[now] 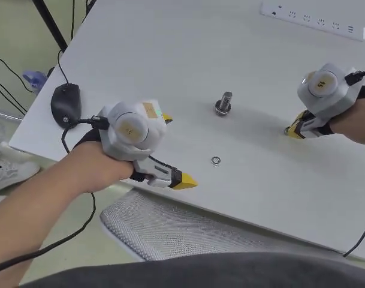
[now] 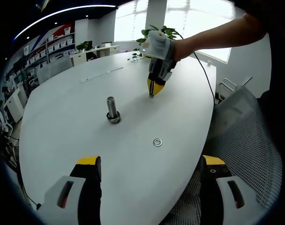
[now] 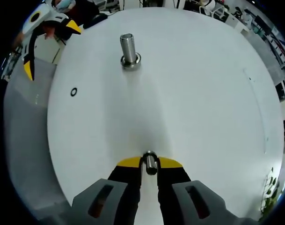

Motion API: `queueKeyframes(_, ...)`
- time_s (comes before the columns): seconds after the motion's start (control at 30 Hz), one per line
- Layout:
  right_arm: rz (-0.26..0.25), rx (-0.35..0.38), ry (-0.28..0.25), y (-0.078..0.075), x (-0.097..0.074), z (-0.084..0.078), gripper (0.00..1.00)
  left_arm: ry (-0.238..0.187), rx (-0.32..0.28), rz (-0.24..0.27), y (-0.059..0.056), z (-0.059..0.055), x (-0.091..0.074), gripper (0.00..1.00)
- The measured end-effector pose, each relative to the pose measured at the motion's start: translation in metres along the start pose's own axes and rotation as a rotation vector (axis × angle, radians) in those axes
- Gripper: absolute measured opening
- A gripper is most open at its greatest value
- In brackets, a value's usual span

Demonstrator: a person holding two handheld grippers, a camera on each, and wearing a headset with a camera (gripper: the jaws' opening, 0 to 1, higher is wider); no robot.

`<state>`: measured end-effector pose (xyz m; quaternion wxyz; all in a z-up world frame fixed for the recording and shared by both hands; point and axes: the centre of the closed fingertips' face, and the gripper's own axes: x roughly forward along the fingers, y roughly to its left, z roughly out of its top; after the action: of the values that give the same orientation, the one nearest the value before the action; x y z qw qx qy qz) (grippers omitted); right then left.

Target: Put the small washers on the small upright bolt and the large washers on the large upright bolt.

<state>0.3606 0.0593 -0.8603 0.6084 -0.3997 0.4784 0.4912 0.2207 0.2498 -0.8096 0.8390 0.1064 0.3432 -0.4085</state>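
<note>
The right gripper view shows what the head view hides: a small bolt (image 3: 150, 165) pinched in the near-closed jaws of the right gripper (image 1: 294, 131), with the large bolt (image 3: 128, 49) well ahead. A small washer (image 2: 157, 142) lies just ahead of the left gripper (image 2: 150, 161), which is spread wide and empty. The white table (image 1: 170, 48) stands in an office with windows (image 2: 133, 18).
</note>
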Motion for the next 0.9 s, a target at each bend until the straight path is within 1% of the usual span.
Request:
queueKeyframes(0.27,0.000,0.002,0.005,0.0003,-0.0009,-0.0003,0.13,-0.006,0.004,-0.008,-0.0034,0.0032,0.0011,0.86)
queueKeyframes(0.47,0.001,-0.007,0.014,0.0004,-0.0005,-0.0003,0.13,-0.003,0.008,-0.014,-0.0052,0.0027,0.0006,0.85)
queueKeyframes(0.6,-0.003,-0.012,0.010,0.0007,-0.0001,0.0007,0.13,-0.003,0.007,-0.016,-0.0064,0.0022,0.0002,0.85)
queueKeyframes(0.73,-0.014,-0.028,0.004,-0.0007,0.0002,0.0026,0.19,-0.002,0.007,-0.019,-0.0082,0.0009,-0.0001,0.84)
queueKeyframes(0.9,-0.015,-0.032,0.004,-0.0015,0.0002,0.0034,0.23,0.000,0.006,-0.019,-0.0081,-0.0002,-0.0008,0.84)
